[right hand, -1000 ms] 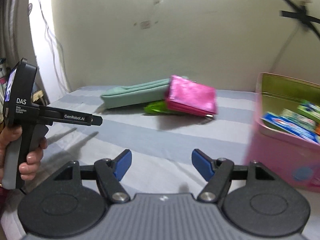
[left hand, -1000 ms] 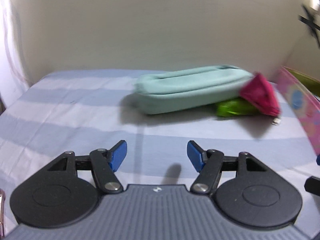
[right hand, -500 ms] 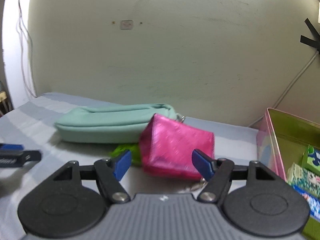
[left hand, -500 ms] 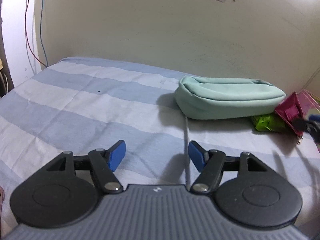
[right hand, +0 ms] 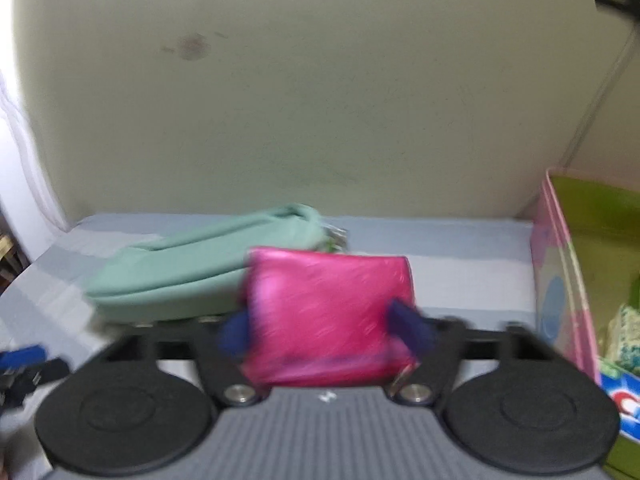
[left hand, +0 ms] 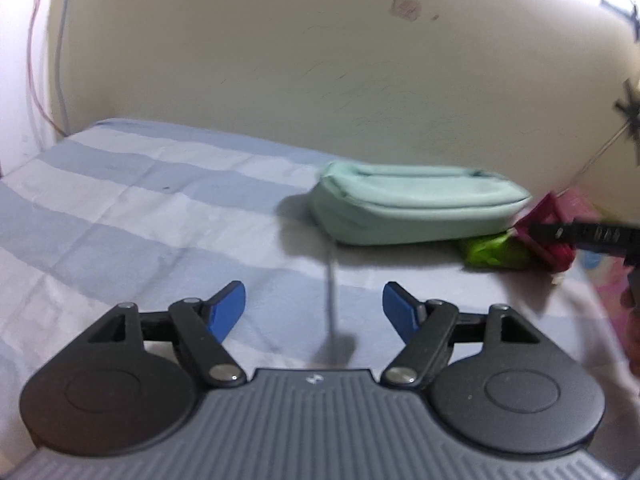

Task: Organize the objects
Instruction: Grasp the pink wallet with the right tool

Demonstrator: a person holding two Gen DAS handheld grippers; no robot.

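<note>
Blue pads of the right gripper (right hand: 326,330) are closing on the pink pouch (right hand: 328,312) at frame centre; its slick fabric could slip out. Behind, the mint case (right hand: 192,272) might snag. The left gripper (left hand: 314,306) is opening, empty.

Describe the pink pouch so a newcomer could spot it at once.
On the striped bed sheet near the wall, in front of the long mint pouch, the pink pouch sits between the closing right tongs. It alone is shiny magenta and squarish.
</note>
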